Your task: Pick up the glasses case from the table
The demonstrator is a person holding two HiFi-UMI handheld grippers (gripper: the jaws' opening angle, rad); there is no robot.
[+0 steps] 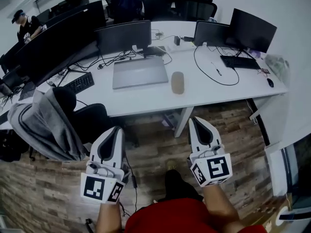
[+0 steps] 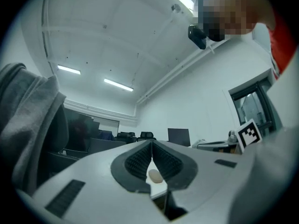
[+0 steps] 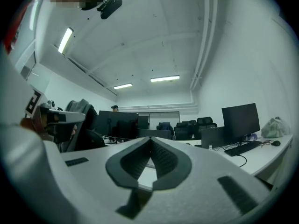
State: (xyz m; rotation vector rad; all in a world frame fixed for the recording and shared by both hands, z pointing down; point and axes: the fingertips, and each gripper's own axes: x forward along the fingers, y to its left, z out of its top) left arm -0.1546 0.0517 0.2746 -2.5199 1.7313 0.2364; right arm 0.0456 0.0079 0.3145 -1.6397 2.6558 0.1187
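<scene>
A beige oval glasses case (image 1: 178,82) lies on the white desk (image 1: 204,89), right of a closed grey laptop. Both grippers hang in front of the desk over the wood floor, well short of the case. My left gripper (image 1: 116,128) is shut with nothing held. My right gripper (image 1: 194,119) is also shut and empty. In the left gripper view the case (image 2: 155,176) shows small and far off through the gap below the tips of my left gripper (image 2: 152,143). In the right gripper view the jaws of my right gripper (image 3: 150,139) meet at the tips, with the desk beyond.
On the desk are a grey laptop (image 1: 139,72), monitors (image 1: 123,38), two keyboards (image 1: 240,62), cables and a mouse (image 1: 270,82). A chair with a grey jacket (image 1: 46,123) stands at the left. A desk leg (image 1: 182,120) is ahead. A person (image 1: 26,25) sits far left.
</scene>
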